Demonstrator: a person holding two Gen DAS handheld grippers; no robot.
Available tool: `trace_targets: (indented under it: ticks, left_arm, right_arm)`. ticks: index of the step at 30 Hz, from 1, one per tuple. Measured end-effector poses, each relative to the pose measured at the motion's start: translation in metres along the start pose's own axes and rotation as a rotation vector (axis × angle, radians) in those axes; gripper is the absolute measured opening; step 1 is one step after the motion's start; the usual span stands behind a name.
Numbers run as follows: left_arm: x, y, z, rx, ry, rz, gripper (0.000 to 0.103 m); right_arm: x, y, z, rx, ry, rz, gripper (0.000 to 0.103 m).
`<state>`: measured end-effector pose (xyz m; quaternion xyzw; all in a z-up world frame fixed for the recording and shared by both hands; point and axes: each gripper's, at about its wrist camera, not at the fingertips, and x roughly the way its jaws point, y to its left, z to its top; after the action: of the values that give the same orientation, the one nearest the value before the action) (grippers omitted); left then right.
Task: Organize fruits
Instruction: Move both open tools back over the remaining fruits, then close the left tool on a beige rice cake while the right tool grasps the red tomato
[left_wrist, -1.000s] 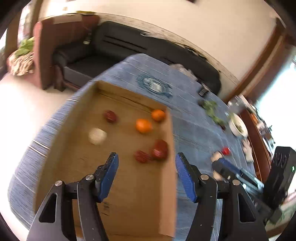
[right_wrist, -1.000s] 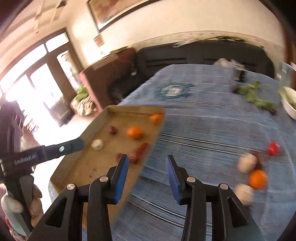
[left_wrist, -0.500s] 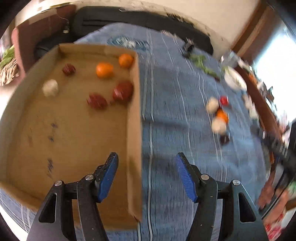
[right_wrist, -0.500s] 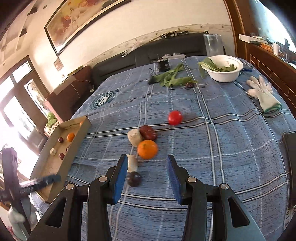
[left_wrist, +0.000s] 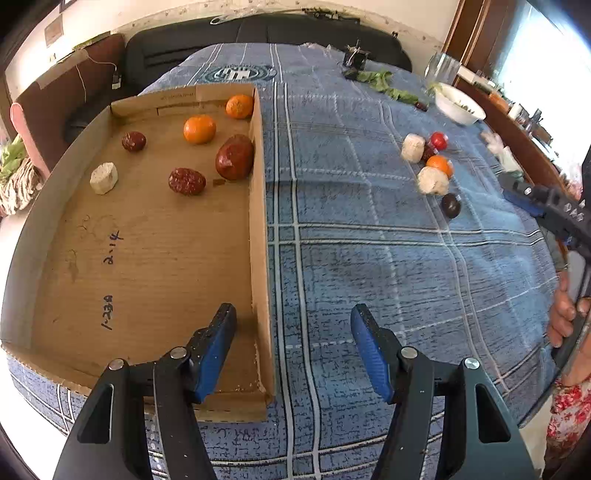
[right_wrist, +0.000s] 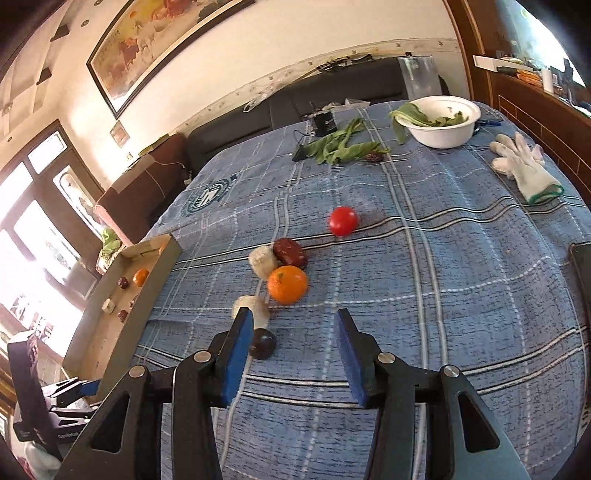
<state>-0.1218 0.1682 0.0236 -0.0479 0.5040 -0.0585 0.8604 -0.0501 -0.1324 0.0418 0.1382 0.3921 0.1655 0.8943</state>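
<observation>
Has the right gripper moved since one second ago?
Yes. The right gripper swung away from the box, which was right before it, toward the loose fruits; the orange now lies just ahead.

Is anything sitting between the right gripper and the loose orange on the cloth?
Nothing lies squarely in that line. The right gripper is open, and bare tablecloth runs from between its fingers up to the orange. A dark plum and a pale chunk sit just left, beside the left finger, close enough to be brushed.

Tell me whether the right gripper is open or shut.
Open. The right gripper has its blue fingers spread wide apart, nothing between them, above the tablecloth.
</observation>
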Motion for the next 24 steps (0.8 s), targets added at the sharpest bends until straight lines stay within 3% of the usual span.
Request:
trace_targets:
  ticks: [3, 9, 15, 21, 24]
  left_arm:
    - [-0.02, 0.001, 0.005, -0.029, -0.056, -0.056, 0.064]
    - [-0.053, -0.025, 0.024, 0.007, -0.209, -0.131, 0.064]
    - [-0.025, -0.052, 0.056, 0.015, -0.201, -0.168, 0.064]
    - [0.023, -0.084, 0.077, 0.094, -0.191, -0.178, 0.063]
    - [0.046, -0.089, 0.086, 0.082, -0.148, -0.216, 0.055]
  right_arm:
    - [0.0, -0.01, 0.003, 0.014, 0.001, -0.013, 0.05]
    - [0.012, -0.017, 0.017, 0.009, 0.011, -0.034, 0.05]
    - [0.037, -0.02, 0.034, 0.03, 0.026, -0.043, 0.05]
    - [0.056, -0.017, 0.04, -0.008, 0.051, -0.023, 0.05]
    - [0.065, -0.011, 0.04, -0.036, 0.063, -0.002, 0.049]
